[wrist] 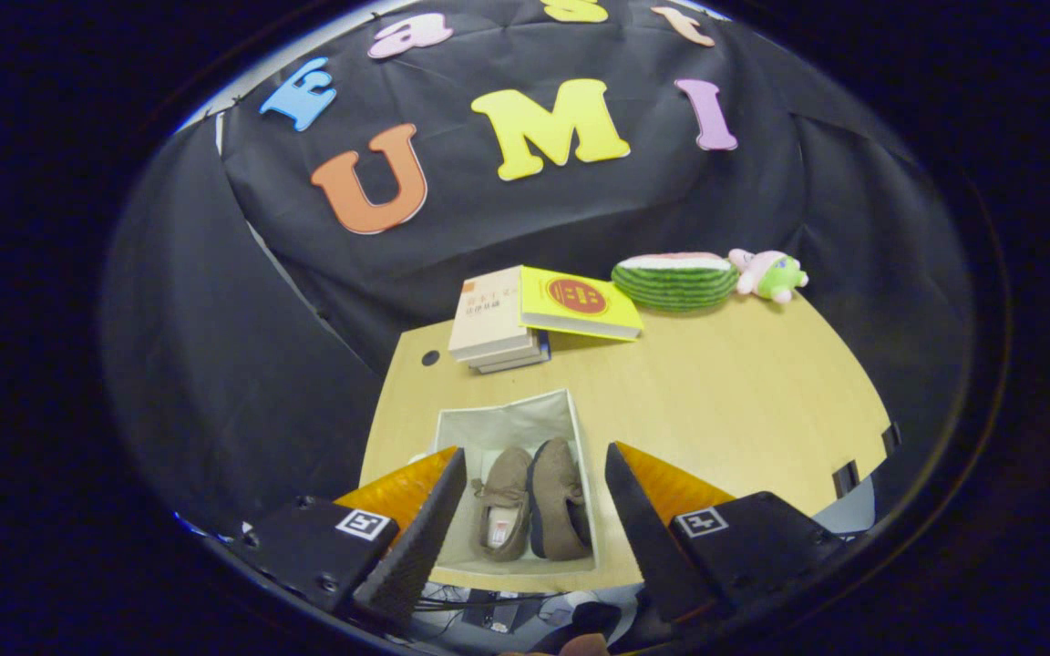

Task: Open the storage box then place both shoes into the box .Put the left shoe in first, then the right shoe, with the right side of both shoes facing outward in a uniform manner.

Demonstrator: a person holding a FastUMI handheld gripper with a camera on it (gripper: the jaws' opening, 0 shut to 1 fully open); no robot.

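Jaws spread wide on the gripper (534,510), holding nothing, raised above the near edge of the counter (725,401). Seen between the two fingers, at twelve o'clock from them, sits the storage box (507,421), an open pale fabric bin with its top uncovered. Both shoes lie inside it, side by side and touching, toes pointing away toward the far wall. The left shoe (502,501) is the one at nine o'clock of the pair, a brown slipper with a small bow across its top and a pale lining showing at the heel opening. The right shoe (560,499) lies at three o'clock of it, the same brown, with a darker rim along its inner side. Neither finger touches the box or the shoes.

Beyond the box, the light wooden counter is bare out toward two and three o'clock. At eleven o'clock from the box, near the far edge, rests a stack of books (493,323), and a yellow book (580,303) leans against its three o'clock side. Farther along at one o'clock lies a watermelon-slice plush (675,281), green striped with a pink top, and just beside it at three o'clock a small pink and green plush toy (771,273). Black cloth hangs behind everything.
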